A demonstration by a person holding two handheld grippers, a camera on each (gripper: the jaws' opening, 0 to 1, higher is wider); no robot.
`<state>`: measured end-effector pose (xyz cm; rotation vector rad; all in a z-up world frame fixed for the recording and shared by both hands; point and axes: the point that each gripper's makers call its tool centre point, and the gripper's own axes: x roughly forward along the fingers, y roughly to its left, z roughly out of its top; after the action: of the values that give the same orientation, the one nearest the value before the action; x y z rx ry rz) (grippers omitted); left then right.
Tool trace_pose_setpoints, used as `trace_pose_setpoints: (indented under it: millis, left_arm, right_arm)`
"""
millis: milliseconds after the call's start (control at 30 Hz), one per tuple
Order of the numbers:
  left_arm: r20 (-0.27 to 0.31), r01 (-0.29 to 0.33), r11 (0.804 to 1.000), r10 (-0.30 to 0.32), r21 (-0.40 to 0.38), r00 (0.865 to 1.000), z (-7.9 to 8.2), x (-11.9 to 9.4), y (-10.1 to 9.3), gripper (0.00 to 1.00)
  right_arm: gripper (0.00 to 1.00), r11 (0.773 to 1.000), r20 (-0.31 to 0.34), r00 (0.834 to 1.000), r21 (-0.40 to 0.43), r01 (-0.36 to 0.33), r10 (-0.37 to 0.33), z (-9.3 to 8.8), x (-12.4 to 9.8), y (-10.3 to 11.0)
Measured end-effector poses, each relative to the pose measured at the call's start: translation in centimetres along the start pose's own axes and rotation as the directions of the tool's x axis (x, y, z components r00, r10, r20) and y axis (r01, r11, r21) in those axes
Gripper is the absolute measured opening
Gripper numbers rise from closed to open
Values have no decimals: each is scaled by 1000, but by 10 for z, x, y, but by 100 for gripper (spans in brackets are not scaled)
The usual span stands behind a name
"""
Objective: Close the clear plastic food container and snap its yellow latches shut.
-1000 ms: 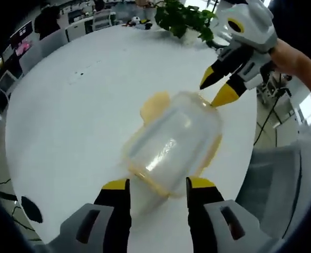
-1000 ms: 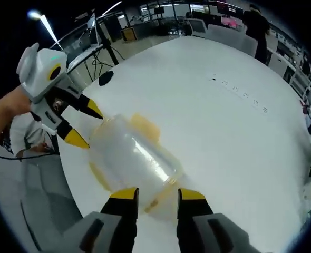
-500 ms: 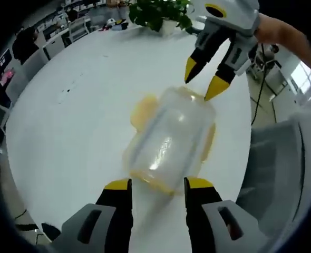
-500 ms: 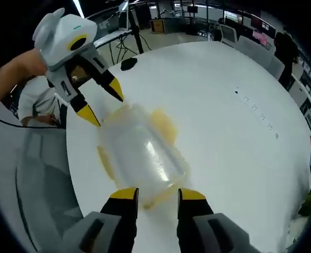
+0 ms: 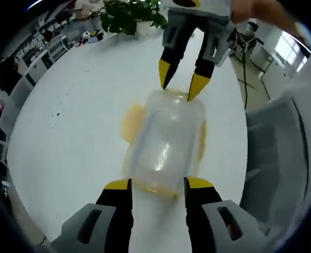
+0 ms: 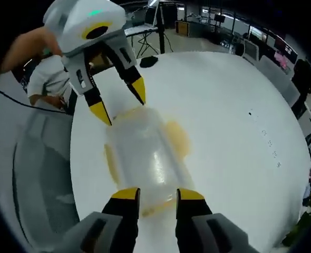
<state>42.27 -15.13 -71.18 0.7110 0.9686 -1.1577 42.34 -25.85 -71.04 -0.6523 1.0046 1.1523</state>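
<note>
Your container [image 5: 166, 139] sits mid-frame in the left gripper view, lying on the white table [image 5: 76, 132] with its lid on top and one short end right at the tips of your left gripper [image 5: 156, 184]. The big change over the last second: both hands have swung round so the box now runs straight up the frame instead of slanting, and your right gripper [image 5: 180, 83] has come from the upper right to hang dead centre over the far end, tips just at the rim. Same story in the right gripper view, where the container [image 6: 145, 155] lines up with the right gripper [image 6: 153, 195] at the bottom and the left gripper [image 6: 121, 103] sits at its far end in the upper left. Both pairs of jaws are spread apart, gripping nothing. The yellow latches [image 5: 130, 122] on the long sides look flared outward, so I'd guess they're not snapped yet. My read: you've squared up on the two ends, which should make pressing the lid down and working the latches easier from here.
</note>
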Motion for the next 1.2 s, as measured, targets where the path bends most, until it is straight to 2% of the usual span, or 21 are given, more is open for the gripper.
trace_pose_setpoints:
  millis: [200, 333, 467, 633, 867, 1200]
  left_arm:
    - [20, 7, 997, -9, 76, 1000, 11, -1, -1, 35]
    - [40, 9, 995, -13, 95, 999, 19, 0, -1, 35]
    - [48, 6, 995, -11, 100, 999, 26, 2, -2, 34]
    - [55, 20, 993, -26, 112, 998, 34, 8, -10, 36]
    - [76, 20, 993, -29, 115, 997, 44, 10, -12, 35]
    - [72, 24, 993, -33, 119, 997, 46, 13, -12, 35]
  right_arm:
    - [24, 997, -8, 1000, -75, -21, 20, 3, 4, 4]
    - [24, 996, 5, 999, -85, -33, 33, 8, 6, 7]
    - [26, 996, 27, 998, -68, -51, 53, 18, 9, 9]
    - [25, 994, 39, 997, -89, -57, 61, 29, 15, 12]
    - [24, 993, 57, 995, -97, -71, 77, 35, 18, 14]
    - [23, 992, 65, 994, -100, -79, 86, 39, 20, 16]
